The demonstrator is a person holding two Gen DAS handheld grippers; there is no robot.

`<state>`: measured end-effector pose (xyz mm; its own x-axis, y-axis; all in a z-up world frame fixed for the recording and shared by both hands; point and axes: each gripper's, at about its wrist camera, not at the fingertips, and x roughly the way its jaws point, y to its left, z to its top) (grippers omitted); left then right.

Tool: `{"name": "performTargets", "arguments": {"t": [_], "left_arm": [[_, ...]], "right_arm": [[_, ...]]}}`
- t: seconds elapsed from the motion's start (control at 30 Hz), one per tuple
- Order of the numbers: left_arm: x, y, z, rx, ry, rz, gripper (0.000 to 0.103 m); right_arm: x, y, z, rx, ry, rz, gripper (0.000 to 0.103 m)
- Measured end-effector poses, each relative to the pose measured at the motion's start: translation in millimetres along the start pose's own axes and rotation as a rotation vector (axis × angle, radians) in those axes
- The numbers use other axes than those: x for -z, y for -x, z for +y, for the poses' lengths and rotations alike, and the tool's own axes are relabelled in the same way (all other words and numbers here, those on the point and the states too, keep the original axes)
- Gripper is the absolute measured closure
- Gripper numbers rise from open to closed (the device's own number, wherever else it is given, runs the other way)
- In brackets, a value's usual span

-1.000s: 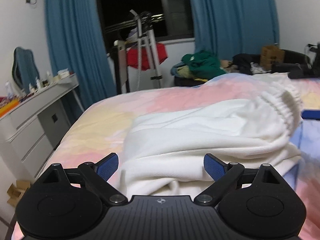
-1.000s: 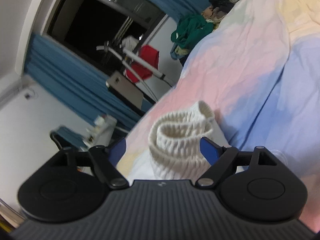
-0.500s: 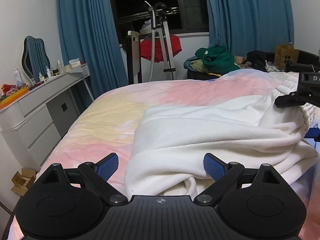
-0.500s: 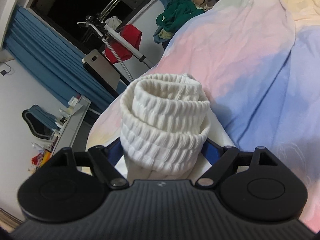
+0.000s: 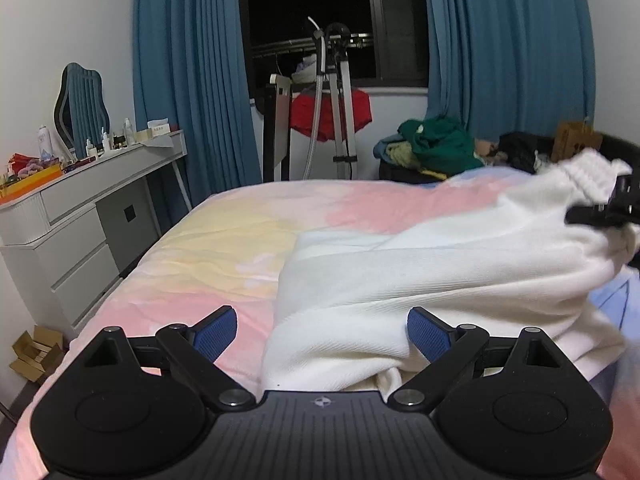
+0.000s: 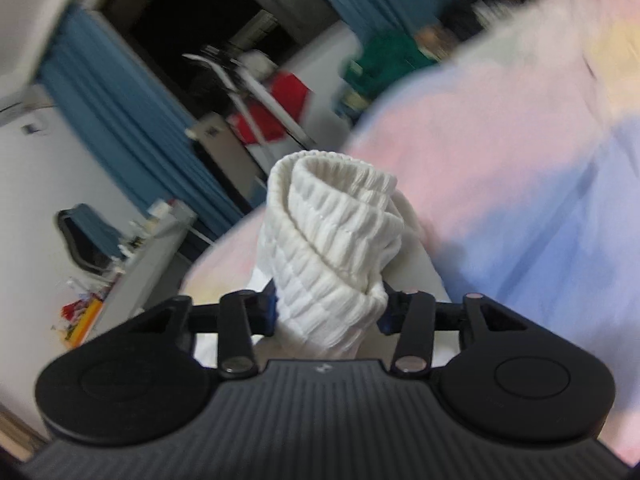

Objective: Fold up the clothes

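A white knitted garment (image 5: 440, 264) lies bunched on the pastel bed cover (image 5: 224, 248). My left gripper (image 5: 322, 330) is open, low over the garment's near edge, with white cloth between its blue pads and untouched by them. My right gripper (image 6: 328, 308) is shut on the garment's ribbed cuff (image 6: 336, 232), which stands up bunched between the fingers. In the left wrist view the right gripper (image 5: 604, 208) shows at the far right edge, lifting that cuff (image 5: 588, 172) off the bed.
A grey dresser (image 5: 80, 232) with bottles and a mirror stands left of the bed. A garment steamer stand (image 5: 340, 112) with a red cloth is by the window. A pile of green and dark clothes (image 5: 436, 148) lies beyond the bed. A cardboard box (image 5: 32, 350) sits on the floor.
My right gripper has closed on the ribbed cuff and raised it, moving fast enough to blur its view. My left gripper has stayed open and drawn back slightly.
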<state>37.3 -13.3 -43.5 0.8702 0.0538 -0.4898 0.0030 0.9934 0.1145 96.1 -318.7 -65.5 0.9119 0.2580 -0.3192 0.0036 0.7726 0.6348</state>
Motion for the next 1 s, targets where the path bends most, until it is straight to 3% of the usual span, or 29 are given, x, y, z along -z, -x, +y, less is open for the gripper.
{"name": "performTargets", "arguments": {"t": [0.1, 0.17, 0.37, 0.57, 0.63, 0.7, 0.87, 1.0], "left_arm": [[0, 1, 4, 0.001, 0.022, 0.008, 0.009], [0, 1, 6, 0.002, 0.036, 0.014, 0.009], [1, 2, 14, 0.001, 0.079, 0.032, 0.009], [3, 0, 27, -0.014, 0.117, 0.057, 0.008], [4, 0, 31, -0.019, 0.13, 0.065, 0.006], [5, -1, 35, -0.024, 0.142, 0.073, 0.006], [6, -2, 46, -0.037, 0.174, 0.094, 0.004], [8, 0, 48, -0.063, 0.165, 0.1, 0.002]], "right_arm": [[-7, 8, 9, -0.04, 0.074, -0.065, 0.059], [-10, 7, 1, -0.001, 0.072, -0.07, 0.059], [0, -23, -49, 0.167, -0.062, 0.077, 0.058], [4, -19, -51, 0.148, -0.082, 0.087, 0.052], [5, -16, -52, 0.142, -0.1, 0.098, 0.046], [7, -12, -54, 0.136, -0.147, 0.119, 0.032], [13, -5, -57, 0.127, -0.211, 0.168, 0.018], [18, -10, -57, 0.119, -0.198, 0.213, 0.018]]}}
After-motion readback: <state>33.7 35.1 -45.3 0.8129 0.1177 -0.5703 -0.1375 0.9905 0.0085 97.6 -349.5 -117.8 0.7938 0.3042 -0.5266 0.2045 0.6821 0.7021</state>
